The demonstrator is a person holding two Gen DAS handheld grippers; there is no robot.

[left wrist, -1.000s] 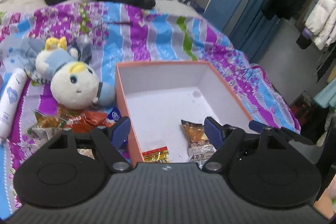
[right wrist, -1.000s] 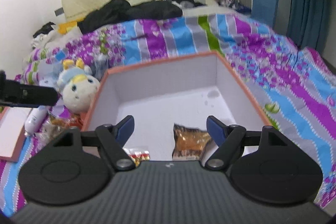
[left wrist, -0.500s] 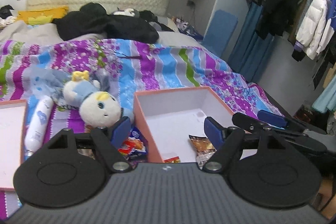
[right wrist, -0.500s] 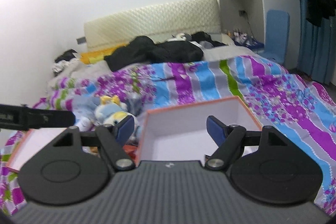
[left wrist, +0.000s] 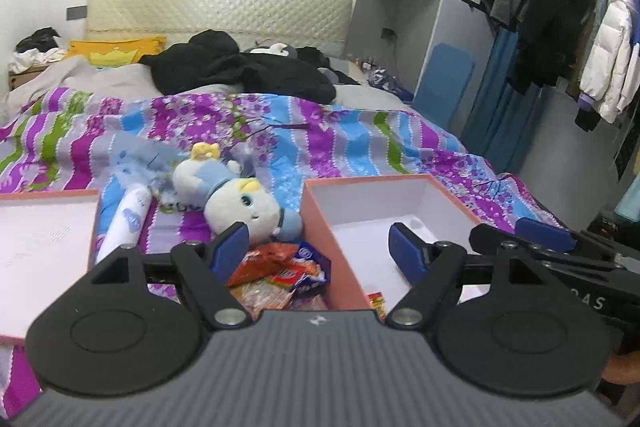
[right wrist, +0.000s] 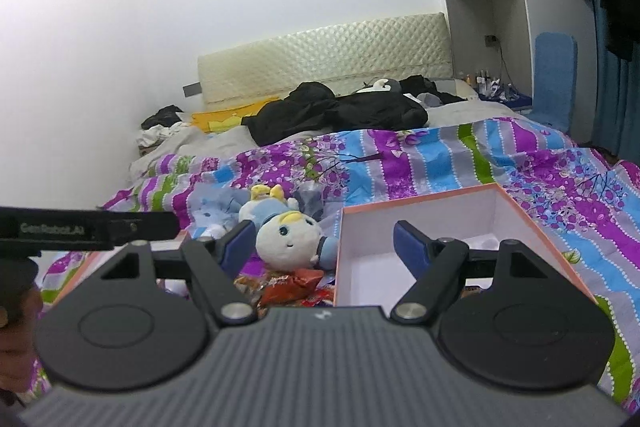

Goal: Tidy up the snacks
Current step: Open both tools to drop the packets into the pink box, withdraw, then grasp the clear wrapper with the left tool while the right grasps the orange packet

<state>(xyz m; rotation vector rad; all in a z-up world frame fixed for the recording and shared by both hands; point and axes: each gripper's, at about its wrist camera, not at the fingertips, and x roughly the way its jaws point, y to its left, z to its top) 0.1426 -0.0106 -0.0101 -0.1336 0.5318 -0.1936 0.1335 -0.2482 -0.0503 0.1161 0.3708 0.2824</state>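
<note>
Both tongs, left gripper (left wrist: 318,251) and right gripper (right wrist: 324,241), gape empty; one snack packet (left wrist: 376,301) visible inside the orange box (left wrist: 316,223), a pile of snack packets (left wrist: 280,275) waits on the bedspread (left wrist: 360,139) beside the box's left wall

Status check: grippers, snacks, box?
Left gripper open, empty; right gripper open, empty. Crinkly snack packets piled beside the orange cardboard box. White plush doll lies just behind the pile.

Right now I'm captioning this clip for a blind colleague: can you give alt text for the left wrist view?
An open left gripper, holding nothing, hovers over a floral bedspread above a pile of snack packets beside an open orange box. A plush doll lies just beyond the packets. The right gripper shows at the right edge.
</note>
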